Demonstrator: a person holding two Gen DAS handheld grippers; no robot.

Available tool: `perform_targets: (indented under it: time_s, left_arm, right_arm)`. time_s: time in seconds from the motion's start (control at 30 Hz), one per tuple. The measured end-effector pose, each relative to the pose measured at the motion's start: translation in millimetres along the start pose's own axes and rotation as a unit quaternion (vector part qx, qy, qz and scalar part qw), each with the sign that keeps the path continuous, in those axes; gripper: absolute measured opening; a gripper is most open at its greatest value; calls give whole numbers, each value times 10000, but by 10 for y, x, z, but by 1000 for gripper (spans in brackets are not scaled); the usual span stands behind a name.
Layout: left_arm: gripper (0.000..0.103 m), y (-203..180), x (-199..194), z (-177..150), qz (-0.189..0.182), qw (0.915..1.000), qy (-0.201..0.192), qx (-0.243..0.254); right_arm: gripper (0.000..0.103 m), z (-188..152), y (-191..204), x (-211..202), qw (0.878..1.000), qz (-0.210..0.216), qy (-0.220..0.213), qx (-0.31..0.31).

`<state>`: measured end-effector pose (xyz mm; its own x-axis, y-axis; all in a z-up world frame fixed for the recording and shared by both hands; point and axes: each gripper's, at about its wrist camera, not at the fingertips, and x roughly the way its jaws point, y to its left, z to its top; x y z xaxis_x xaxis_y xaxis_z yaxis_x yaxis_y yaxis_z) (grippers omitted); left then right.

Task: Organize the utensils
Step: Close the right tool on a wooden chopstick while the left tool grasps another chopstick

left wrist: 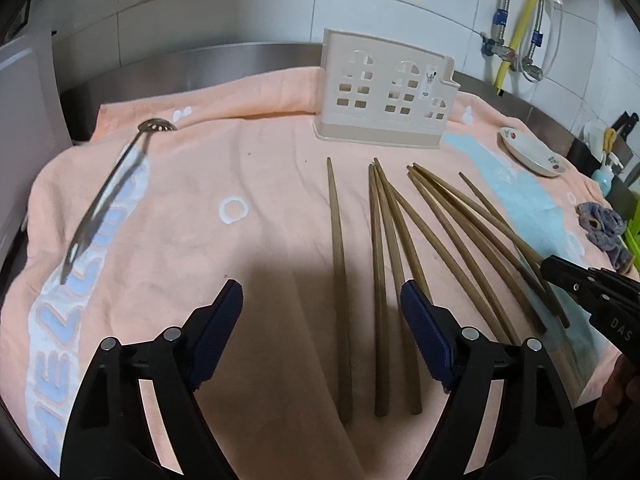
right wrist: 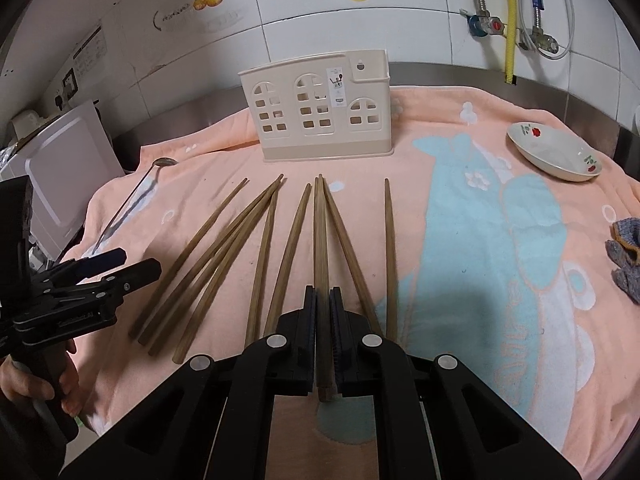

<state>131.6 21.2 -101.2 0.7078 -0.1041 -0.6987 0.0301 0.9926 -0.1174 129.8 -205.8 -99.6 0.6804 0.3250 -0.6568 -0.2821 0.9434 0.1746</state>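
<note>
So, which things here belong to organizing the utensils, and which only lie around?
Job:
- chopsticks, one clamped in the right gripper
- slotted spoon
- beige holder
- left gripper, open

Lying about:
- small dish
- grey cloth
- towel underneath

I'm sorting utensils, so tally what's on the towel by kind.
Chopsticks: 9, overlaps make this approximate; one is in the right gripper
Slotted spoon: 1
Utensil holder: 1
Dish: 1
Grey cloth: 1
Total: 13
</note>
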Motion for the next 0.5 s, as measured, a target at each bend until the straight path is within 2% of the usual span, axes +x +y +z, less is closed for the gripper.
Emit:
perform_targets:
  time_s: [0.07,0.13,0.2,0.33,0.5]
  left_arm:
    - [79,10,39,-2,23,9999,109,-33]
    - [75,11,73,-1,79,9997,208,-39]
    - [61,15,95,-4,-25,9995,298,-70]
    - [48,-12,104,10,-117,9994,319,-37]
    - [24,-50,114,26,-234,9990,377,56]
  right_arm:
    - [7,-4,-18,4,10000,15,1,21]
    - [7,4,-30,12,10000,31,6,27]
    - [7,7,-39,18,10000,50,11,33]
    - [7,15,-51,17,9999,91,0,43]
    - [7,37,-65,15,9999,100,-27,30]
